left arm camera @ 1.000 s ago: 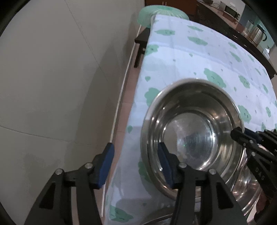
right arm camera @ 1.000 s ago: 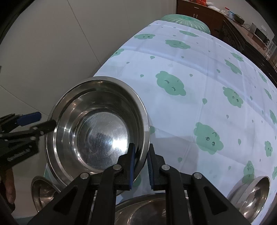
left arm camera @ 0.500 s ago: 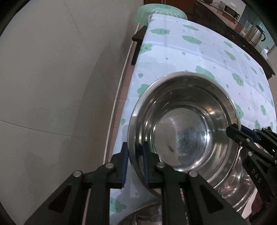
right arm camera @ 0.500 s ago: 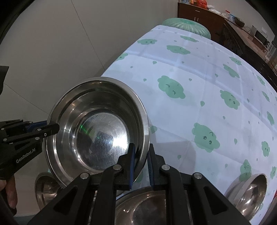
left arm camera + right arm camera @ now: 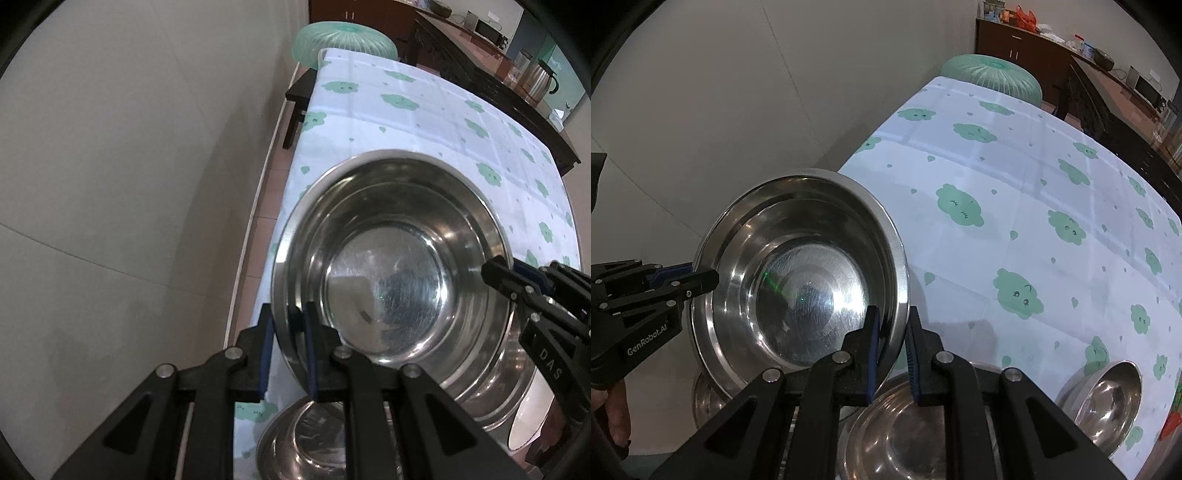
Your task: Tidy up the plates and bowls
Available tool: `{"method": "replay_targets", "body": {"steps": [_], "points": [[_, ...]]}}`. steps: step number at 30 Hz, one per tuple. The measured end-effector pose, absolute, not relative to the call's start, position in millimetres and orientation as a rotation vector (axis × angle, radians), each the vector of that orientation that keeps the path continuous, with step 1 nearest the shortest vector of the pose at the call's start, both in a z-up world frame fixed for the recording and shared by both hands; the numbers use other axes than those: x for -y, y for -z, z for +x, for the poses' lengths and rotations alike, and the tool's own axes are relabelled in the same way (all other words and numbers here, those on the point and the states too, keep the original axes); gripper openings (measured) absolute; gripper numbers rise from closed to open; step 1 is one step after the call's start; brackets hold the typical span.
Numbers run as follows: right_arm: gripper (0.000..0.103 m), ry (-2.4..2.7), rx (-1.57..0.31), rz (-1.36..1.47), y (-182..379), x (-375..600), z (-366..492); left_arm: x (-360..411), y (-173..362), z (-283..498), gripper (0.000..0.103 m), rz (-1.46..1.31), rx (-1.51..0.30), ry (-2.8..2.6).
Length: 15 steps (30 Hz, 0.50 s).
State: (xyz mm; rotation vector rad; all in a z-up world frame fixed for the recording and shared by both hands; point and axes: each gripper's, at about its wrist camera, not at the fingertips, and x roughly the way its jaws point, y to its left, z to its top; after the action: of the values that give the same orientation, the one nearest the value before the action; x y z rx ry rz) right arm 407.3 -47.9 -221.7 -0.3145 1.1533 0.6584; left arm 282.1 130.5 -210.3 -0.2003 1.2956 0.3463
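— What are you holding right now?

— I'm gripping one big steel bowl (image 5: 391, 258) with both tools. My left gripper (image 5: 288, 350) is clamping the rim on its near left side, and its jaws have just been closing onto that rim. My right gripper (image 5: 891, 354) is pinching the opposite edge, jaws tight on the metal.

— Where is the bowl sitting?

— It isn't sitting; I'm holding it tilted above the near corner of the table (image 5: 1015, 177), the one under the white cloth with green cloud faces. (The bowl's inside is catching a lot of glare.)

— Anything under it?

— Another steel bowl (image 5: 897, 432) is lying just below my right gripper, and a smaller bowl (image 5: 1104, 398) is resting on the cloth off to the right. In the left view, a further steel rim (image 5: 495, 391) is showing right behind the held bowl; I cannot tell whether they are touching.

— And beyond the table?

— A green ribbed stool (image 5: 343, 44) is standing at the far end.
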Motion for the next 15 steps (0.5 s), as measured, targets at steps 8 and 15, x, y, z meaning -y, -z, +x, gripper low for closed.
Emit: {"method": "replay_targets", "body": {"steps": [8, 15], "points": [[0.015, -0.676, -1.147, -0.323, 210, 49, 386, -131, 201, 259, 0.013, -0.224, -1.290, -0.342], [0.015, -0.696, -1.151, -0.333, 204, 50, 364, -132, 199, 238, 0.013, -0.237, -1.286, -0.341]]}}
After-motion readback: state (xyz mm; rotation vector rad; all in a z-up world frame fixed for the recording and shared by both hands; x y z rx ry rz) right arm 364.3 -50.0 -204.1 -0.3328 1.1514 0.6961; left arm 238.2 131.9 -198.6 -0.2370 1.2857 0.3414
